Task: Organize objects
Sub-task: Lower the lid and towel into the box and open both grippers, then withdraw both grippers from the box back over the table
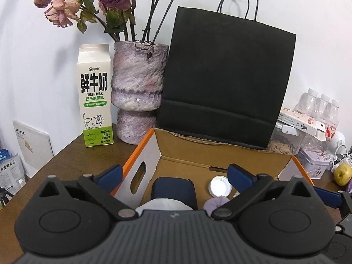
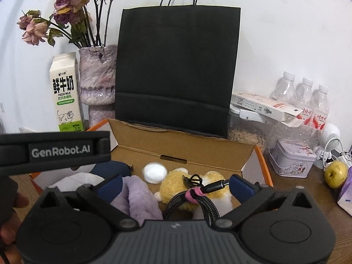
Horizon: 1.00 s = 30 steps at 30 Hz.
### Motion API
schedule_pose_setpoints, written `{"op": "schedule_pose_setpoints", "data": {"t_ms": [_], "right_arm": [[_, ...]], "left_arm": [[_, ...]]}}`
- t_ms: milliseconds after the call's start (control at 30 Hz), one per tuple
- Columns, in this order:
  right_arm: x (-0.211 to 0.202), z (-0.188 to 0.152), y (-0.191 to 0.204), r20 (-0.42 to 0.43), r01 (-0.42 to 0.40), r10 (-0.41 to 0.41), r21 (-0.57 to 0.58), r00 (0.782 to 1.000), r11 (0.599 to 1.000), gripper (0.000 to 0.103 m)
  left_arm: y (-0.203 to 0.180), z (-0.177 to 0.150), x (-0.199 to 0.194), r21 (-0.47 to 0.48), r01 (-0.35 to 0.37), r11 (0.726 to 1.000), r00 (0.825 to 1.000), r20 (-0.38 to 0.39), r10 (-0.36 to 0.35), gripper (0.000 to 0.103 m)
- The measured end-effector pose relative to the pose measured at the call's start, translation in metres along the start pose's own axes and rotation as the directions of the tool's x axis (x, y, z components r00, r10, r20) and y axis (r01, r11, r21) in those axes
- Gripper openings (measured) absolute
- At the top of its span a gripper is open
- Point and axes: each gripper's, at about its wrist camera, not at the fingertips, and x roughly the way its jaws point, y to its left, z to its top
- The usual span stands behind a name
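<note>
Both the left gripper [image 1: 175, 177] and right gripper [image 2: 175, 186] gape empty over the box [image 2: 182, 145]; a cable [image 2: 198, 194] lies at the right one's 3 o'clock.

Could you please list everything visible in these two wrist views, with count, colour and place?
cardboard box: one, brown with orange edges, open, centre of table
navy case: one, dark blue, in box, left
white lid: one, white, in box
purple cloth: one, lilac, in box
plush toy: one, yellow and white, in box
cable: one, black braided with pink tie, on the plush toy
paper bag: one, black, behind box
milk carton: one, white and green, back left
vase: one, purple, with dried roses
water bottles: three, clear, back right
tin: one, lilac, right
pear: one, yellow-green, far right
left gripper: open, over box
right gripper: open, over box
</note>
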Motion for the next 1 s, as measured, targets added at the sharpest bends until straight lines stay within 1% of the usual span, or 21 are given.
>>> {"op": "schedule_pose_setpoints", "data": {"t_ms": [367, 1000], "right_arm": [[-0.002, 0.001, 0.000, 0.000, 0.002, -0.002, 0.002, 1.000, 1.000, 0.103], [-0.018, 0.001, 0.002, 0.023, -0.011, 0.011, -0.008, 1.000, 1.000, 0.103]], "left_arm": [[0.000, 0.001, -0.006, -0.004, 0.000, 1.000, 1.000, 0.006, 0.000, 0.103], [0.006, 0.001, -0.020, -0.035, -0.004, 0.999, 1.000, -0.001, 0.004, 0.103]]}}
